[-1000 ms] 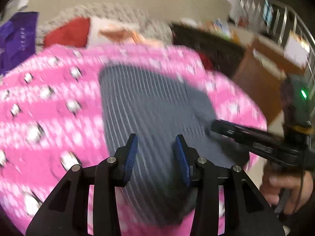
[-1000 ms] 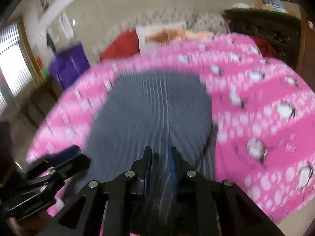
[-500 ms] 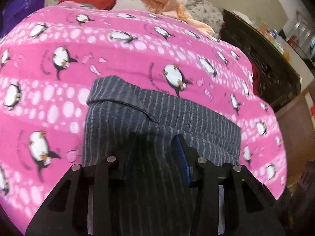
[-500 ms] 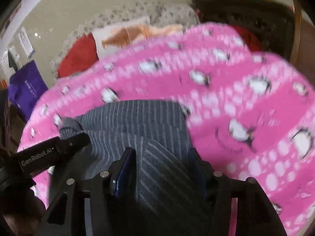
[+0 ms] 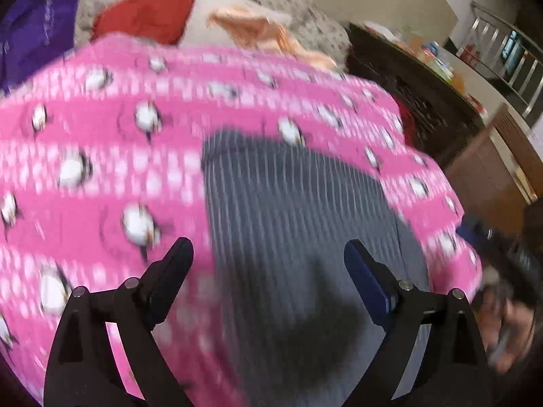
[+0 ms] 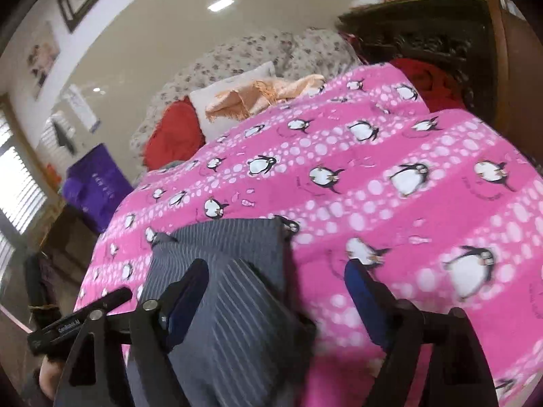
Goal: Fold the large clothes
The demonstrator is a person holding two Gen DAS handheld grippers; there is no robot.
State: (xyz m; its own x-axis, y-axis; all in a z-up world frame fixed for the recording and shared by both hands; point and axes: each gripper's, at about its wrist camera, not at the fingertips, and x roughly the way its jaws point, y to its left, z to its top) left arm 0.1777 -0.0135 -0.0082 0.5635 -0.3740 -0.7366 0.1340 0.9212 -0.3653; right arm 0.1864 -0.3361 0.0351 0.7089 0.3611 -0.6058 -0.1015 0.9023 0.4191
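Pink penguin-print blanket (image 6: 424, 156) covers the bed and serves as the folding surface. On it lies the grey striped garment (image 6: 234, 291), folded into a long narrow shape at the blanket's near edge; its long axis runs from the near edge away toward the pillows, and its far end is squared off with a small flap raised at one corner. Beyond the blanket's far edge sit a red cushion (image 6: 173, 135), a white pillow (image 6: 224, 101) and a peach fringed cloth (image 6: 264, 93), with a purple bag (image 6: 96, 183) off the blanket's left side and a dark wooden cabinet (image 6: 424, 37) off its right. The left gripper (image 5: 268, 254) hangs over the garment's near part, its jaws just opened wide, with fabric below but not pinched. The right gripper (image 6: 276, 276) hangs over the garment's right edge, its jaws likewise just opened, fingers well apart and gripping nothing. Nothing lies on the garment itself.
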